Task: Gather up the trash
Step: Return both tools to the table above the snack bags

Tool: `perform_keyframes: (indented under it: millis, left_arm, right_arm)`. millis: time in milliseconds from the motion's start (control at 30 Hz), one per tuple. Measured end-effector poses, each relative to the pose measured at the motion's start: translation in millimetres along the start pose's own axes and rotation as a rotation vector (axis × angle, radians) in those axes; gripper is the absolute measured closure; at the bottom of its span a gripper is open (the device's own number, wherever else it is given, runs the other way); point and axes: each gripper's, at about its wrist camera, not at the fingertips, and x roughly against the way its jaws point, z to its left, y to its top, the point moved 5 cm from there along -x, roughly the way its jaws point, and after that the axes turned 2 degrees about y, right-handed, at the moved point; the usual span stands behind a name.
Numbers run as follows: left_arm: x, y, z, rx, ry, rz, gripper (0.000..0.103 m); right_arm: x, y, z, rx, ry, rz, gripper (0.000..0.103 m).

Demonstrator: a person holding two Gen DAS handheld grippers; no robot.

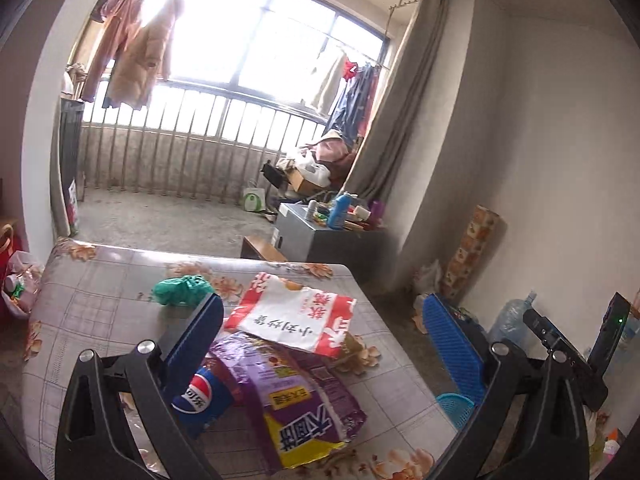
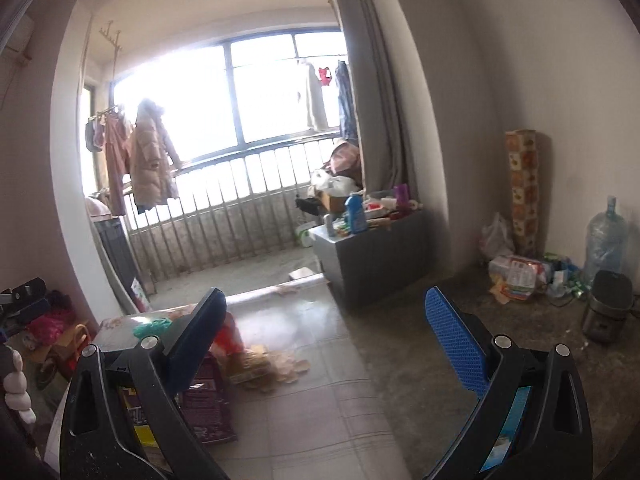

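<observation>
Both grippers, left (image 1: 322, 334) and right (image 2: 326, 334), gape wide above a table (image 1: 100, 280); wrappers (image 1: 294, 316) and a cola bottle (image 1: 200, 394) lie near its right edge, green bag (image 1: 182, 290) mid-table

The left wrist view sits low and close over the table (image 1: 100, 280). It looks across it to the window (image 1: 256, 40), tipped a bit to one side. The right wrist view sits at the table's (image 2: 304, 360) right edge, a little higher. It faces the same window (image 2: 240, 100), and it sees more floor (image 2: 460, 320). Both views share the table, the purple bag (image 1: 296, 392) (image 2: 208, 400), the window and the grey box (image 1: 320, 236) (image 2: 372, 256).
</observation>
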Motion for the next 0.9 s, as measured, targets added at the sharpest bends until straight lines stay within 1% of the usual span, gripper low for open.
perform_keyframes:
  millis: [100,167,267,367,467,600,733,833,867,900]
  left_arm:
    - [-3,-1,24,0.029,0.036,0.008,0.005]
    - [-10,-8,32,0.047,0.05,0.029,0.005]
    - [-22,-17,46,0.069,0.047,0.066,0.005]
    - [-40,-23,52,0.096,0.026,0.105,0.005]
    - [-52,-25,59,0.111,0.012,0.132,0.005]
    - [-60,-24,67,0.108,0.003,0.152,0.006]
    - [-69,-26,72,0.106,0.006,0.179,0.012]
    - [-69,-29,77,0.106,0.007,0.188,0.015]
    - [-69,-30,78,0.102,0.009,0.189,0.016]
    - [-70,-31,78,0.1,0.012,0.192,0.017]
  right_arm:
    - [-18,-4,15,-0.032,0.083,0.052,0.007]
    - [-27,-7,24,-0.045,0.112,0.084,0.007]
    - [-40,-11,36,-0.066,0.156,0.143,0.008]
    - [-46,-15,56,-0.077,0.195,0.188,0.009]
    - [-63,-17,66,-0.093,0.233,0.233,0.014]
    - [-90,-24,79,-0.153,0.294,0.316,0.02]
    - [-111,-28,88,-0.204,0.347,0.378,0.024]
    - [-132,-32,93,-0.28,0.401,0.441,0.028]
    - [-137,-34,93,-0.3,0.418,0.456,0.03]
    - [-144,-38,94,-0.322,0.42,0.477,0.034]
